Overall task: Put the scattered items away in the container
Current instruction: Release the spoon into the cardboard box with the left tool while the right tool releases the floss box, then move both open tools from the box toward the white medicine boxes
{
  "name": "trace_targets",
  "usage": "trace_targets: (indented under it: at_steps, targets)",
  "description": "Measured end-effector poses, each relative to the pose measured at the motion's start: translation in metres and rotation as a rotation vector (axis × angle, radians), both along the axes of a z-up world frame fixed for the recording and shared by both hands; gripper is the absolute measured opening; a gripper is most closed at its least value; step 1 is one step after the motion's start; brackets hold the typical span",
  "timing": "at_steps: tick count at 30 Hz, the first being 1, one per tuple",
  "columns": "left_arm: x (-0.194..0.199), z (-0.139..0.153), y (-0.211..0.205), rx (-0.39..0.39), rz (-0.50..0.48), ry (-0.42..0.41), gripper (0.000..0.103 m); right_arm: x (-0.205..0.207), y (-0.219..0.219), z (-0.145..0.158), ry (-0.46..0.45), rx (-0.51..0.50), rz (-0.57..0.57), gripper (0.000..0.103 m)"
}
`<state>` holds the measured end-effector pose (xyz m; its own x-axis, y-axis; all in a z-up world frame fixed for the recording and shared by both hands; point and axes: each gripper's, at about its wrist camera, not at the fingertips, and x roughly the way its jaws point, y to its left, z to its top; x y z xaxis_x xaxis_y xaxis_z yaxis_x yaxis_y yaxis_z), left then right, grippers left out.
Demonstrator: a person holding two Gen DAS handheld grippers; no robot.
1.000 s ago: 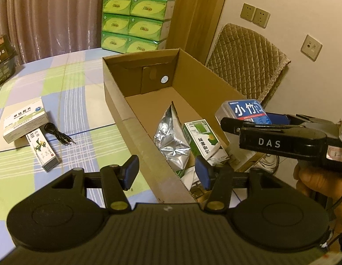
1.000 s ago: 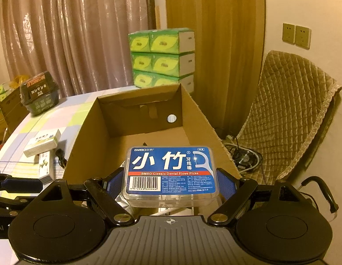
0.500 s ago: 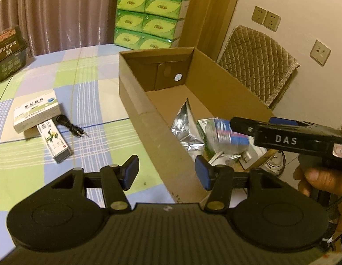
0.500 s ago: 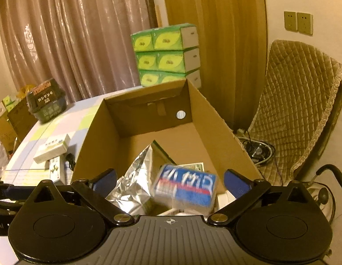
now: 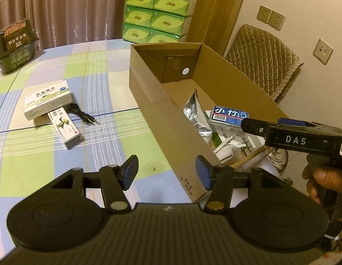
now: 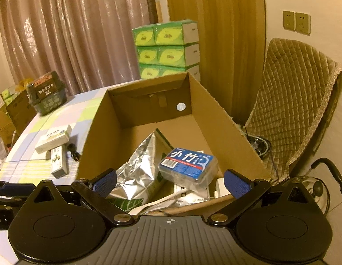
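The open cardboard box point(image 5: 162, 110) point(image 6: 98, 137) stands on the table's right side. Inside lie a silver foil pouch point(image 6: 137, 172) point(image 5: 195, 114), a blue-labelled dental floss case point(image 6: 188, 165) point(image 5: 228, 116), a green carton and other small items. My right gripper point(image 6: 170, 180) is open and empty above the box's near end; it shows from the side in the left wrist view point(image 5: 248, 125). My left gripper point(image 5: 166, 172) is open and empty over the table beside the box. On the table lie a white medicine box point(image 5: 48, 99) point(image 6: 52, 138), a narrow green-printed box point(image 5: 65, 127) point(image 6: 58, 161) and a black cable point(image 5: 81, 113).
Stacked green tissue boxes point(image 5: 157, 15) point(image 6: 168, 48) stand behind the box. A dark green basket point(image 5: 15, 44) point(image 6: 47, 96) sits at the table's far left. A quilted chair point(image 5: 261, 59) point(image 6: 294, 106) stands right of the box, against the wall.
My right gripper opened and let go of the floss case, which dropped into the box onto the items there. My left gripper stayed open and drew back to the left.
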<state>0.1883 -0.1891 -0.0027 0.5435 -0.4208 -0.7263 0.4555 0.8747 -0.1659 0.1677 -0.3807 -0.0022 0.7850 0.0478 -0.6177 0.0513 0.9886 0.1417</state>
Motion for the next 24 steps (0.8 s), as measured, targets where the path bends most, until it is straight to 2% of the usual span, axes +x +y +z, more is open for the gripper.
trace_targets:
  at_steps: [4, 16, 24]
  targets:
    - [-0.007, 0.003, 0.013, 0.001, 0.023, -0.005, 0.054, -0.005, 0.008, 0.007, -0.005, -0.009, 0.015, 0.100]
    - [-0.026, 0.014, 0.068, -0.013, 0.106, -0.023, 0.083, -0.019, 0.046, 0.025, -0.022, -0.044, 0.073, 0.100]
    - [-0.037, 0.012, 0.112, 0.028, 0.174, -0.029, 0.099, -0.024, 0.085, 0.034, -0.045, -0.059, 0.153, 0.100]
